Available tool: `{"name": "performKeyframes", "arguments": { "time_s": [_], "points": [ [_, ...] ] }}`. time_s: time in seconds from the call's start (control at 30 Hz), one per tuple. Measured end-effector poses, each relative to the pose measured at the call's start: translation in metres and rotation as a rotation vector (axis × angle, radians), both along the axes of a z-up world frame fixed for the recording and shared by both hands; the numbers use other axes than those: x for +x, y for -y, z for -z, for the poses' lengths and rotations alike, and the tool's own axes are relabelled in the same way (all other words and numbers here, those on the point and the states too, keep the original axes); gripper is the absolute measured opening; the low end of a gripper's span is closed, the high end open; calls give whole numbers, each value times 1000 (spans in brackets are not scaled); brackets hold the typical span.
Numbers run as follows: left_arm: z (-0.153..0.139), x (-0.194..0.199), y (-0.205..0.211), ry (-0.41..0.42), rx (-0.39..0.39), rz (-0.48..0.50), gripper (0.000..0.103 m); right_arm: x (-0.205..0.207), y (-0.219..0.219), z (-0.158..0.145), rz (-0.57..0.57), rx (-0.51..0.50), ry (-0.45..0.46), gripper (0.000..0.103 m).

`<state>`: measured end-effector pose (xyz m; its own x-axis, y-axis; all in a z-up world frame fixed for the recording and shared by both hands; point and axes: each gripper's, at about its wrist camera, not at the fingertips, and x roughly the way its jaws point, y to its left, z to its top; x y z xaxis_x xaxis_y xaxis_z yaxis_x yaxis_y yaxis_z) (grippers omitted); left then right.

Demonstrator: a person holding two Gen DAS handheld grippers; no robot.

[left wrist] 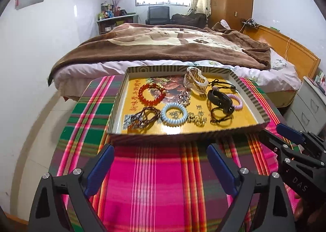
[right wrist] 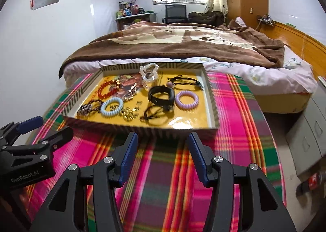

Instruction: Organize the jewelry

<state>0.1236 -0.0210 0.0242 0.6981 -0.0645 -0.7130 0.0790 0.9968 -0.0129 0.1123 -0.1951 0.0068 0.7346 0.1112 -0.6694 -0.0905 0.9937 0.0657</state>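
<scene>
Your jewelry sits in the striped-walled tray on the plaid tabletop: a red bead bracelet, pale blue coil, lilac coil, black band. Your left claw and right claw both gape empty, just short of it.

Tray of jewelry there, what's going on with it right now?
A person holds two tongs over the plaid cloth, just short of the tray. The left tongs and right tongs are both open and empty. Everything already lies in the tray: red bead bracelet, blue coil tie, purple coil tie, black band, a clear hair claw, cords and chains. Nothing is gripped.
</scene>
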Motion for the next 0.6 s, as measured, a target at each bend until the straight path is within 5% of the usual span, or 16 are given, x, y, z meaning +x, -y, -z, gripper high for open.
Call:
{"name": "performKeyframes", "arguments": {
  "time_s": [0.6],
  "points": [
    [-17, -44, -2, 75, 16, -31, 93, -40, -3, -6, 28, 18, 23, 53]
  ]
}}
